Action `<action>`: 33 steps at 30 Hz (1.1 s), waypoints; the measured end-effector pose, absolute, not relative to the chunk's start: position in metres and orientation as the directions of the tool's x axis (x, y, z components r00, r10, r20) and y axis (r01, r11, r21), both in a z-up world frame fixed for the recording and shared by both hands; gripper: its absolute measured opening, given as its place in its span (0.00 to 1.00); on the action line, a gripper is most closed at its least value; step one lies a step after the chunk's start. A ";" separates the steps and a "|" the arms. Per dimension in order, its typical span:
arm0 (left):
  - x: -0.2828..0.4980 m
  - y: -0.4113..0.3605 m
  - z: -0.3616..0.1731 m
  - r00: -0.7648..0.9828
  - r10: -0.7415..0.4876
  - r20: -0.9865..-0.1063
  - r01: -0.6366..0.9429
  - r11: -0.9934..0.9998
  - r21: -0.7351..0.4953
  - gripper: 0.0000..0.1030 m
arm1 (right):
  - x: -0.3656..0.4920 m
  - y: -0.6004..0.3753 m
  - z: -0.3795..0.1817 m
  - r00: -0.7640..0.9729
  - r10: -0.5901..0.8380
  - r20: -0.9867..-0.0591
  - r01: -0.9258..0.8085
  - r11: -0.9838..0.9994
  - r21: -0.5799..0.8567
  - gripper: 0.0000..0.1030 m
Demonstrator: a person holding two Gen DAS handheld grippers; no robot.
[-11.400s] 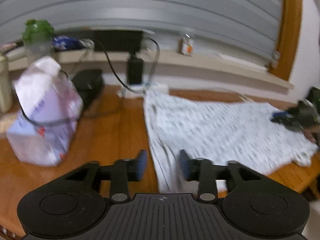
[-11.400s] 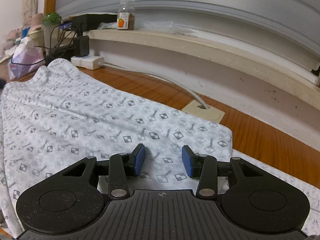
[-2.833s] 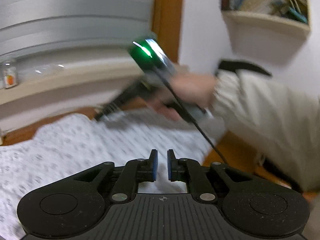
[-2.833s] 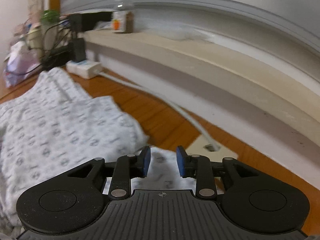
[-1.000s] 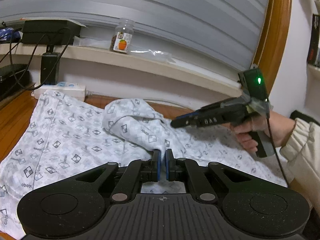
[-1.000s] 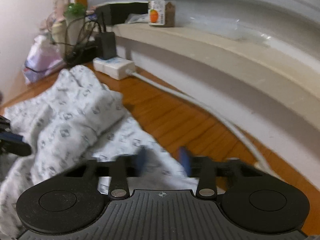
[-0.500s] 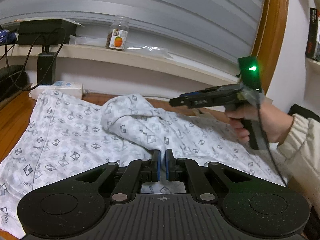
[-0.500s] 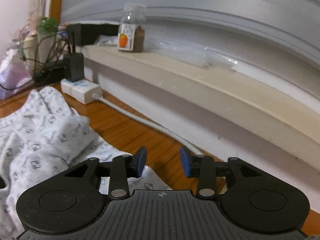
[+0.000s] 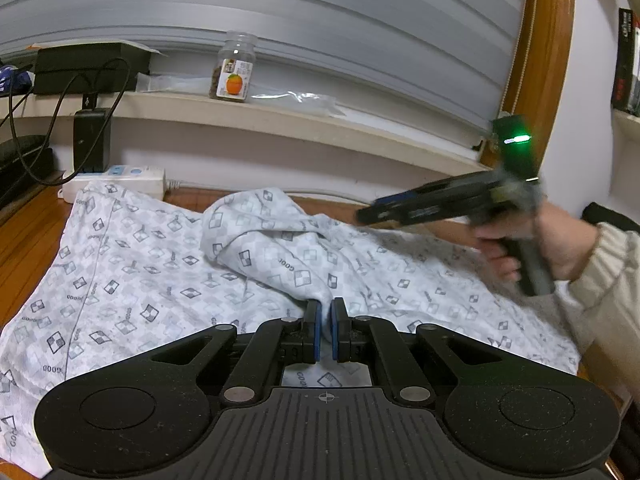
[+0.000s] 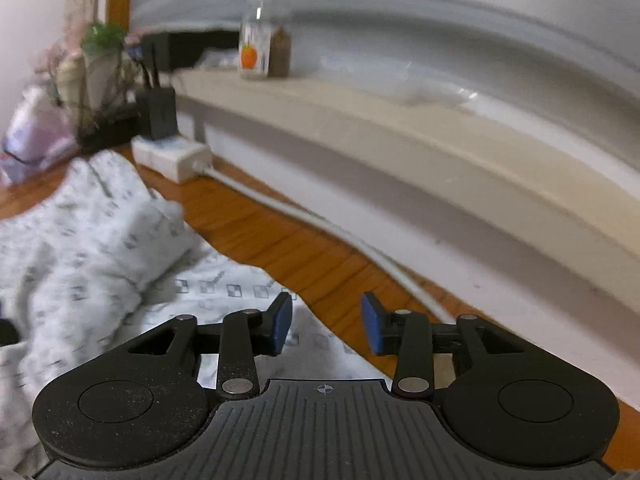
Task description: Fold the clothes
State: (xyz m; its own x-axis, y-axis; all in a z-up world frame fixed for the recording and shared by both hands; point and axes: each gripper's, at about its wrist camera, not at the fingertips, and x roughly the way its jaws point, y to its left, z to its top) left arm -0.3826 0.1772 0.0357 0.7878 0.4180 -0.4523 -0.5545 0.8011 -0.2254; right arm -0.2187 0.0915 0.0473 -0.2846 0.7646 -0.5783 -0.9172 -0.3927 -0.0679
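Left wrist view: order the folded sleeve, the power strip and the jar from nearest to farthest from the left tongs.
1. Folded sleeve, pinched in the left tongs, bunched just ahead.
2. Power strip, far left, at the cloth's back edge.
3. Jar, on the ledge above, left of centre.

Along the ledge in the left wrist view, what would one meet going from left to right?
Black box → clear plastic bag → jar with the orange label → second clear plastic bag.
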 end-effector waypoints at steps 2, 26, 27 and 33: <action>-0.382 0.176 0.036 0.785 0.423 -0.452 -0.555 0.804 -0.213 0.05 | -0.199 0.071 0.060 -0.279 0.775 -0.567 -0.919 -0.387 -0.077 0.49; -0.210 0.090 0.077 0.875 0.186 -0.447 -0.213 0.977 -0.012 0.29 | 0.052 -0.135 0.049 -0.008 0.799 -0.601 -0.998 -0.040 -0.041 0.54; -0.192 0.083 0.075 0.871 0.156 -0.465 -0.180 0.984 -0.007 0.29 | 0.054 -0.130 0.048 -0.009 0.801 -0.598 -0.999 -0.035 -0.031 0.54; -0.129 0.027 0.050 0.832 0.078 -0.549 -0.002 0.990 0.138 0.29 | 0.047 -0.085 0.046 -0.065 0.800 -0.596 -0.997 -0.082 -0.001 0.54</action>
State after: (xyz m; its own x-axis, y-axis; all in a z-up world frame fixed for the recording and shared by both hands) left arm -0.1285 0.0269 0.0504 0.8322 0.0775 -0.5491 -0.0015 0.9905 0.1375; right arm 0.0466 -0.0852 0.0456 -0.0649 0.8002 -0.5961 -0.9967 -0.0816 -0.0010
